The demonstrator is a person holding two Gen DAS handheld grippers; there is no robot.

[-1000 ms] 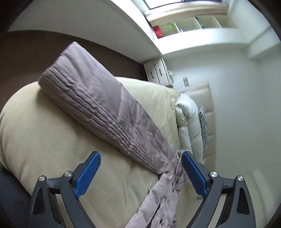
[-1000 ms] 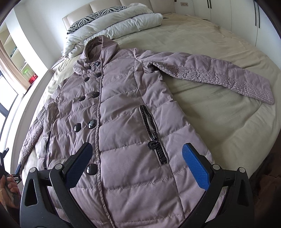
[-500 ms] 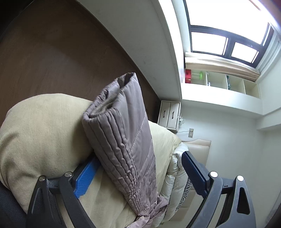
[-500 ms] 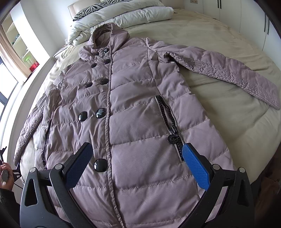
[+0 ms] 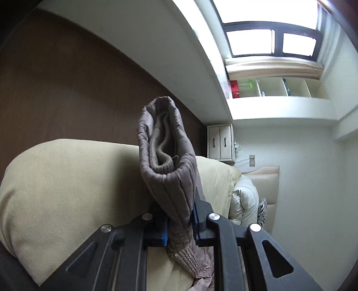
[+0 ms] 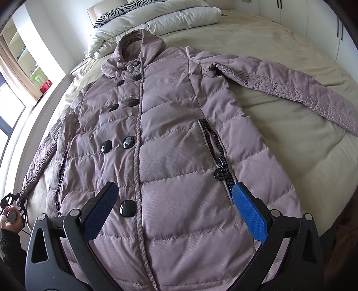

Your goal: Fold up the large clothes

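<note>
A mauve quilted coat (image 6: 170,143) with black buttons lies face up on the beige bed (image 6: 279,125), collar toward the pillows. Its one sleeve (image 6: 290,87) stretches out to the right. My left gripper (image 5: 180,220) is shut on the cuff of the other sleeve (image 5: 167,156), which stands up between the blue pads with its open end toward the camera. That gripper shows small at the bed's left edge in the right wrist view (image 6: 11,201). My right gripper (image 6: 174,210) is open and empty, just above the coat's lower front.
White duvets (image 6: 161,20) and a zebra pillow (image 6: 111,15) lie at the headboard. A white nightstand (image 5: 220,142), wall shelves (image 5: 275,87) and a window (image 5: 268,38) stand beyond the bed's left side. Dark wood floor (image 5: 67,89) lies beside the bed.
My left gripper has moved onto the sleeve cuff and shut on it. My right gripper has come lower and closer over the coat's front, still open.
</note>
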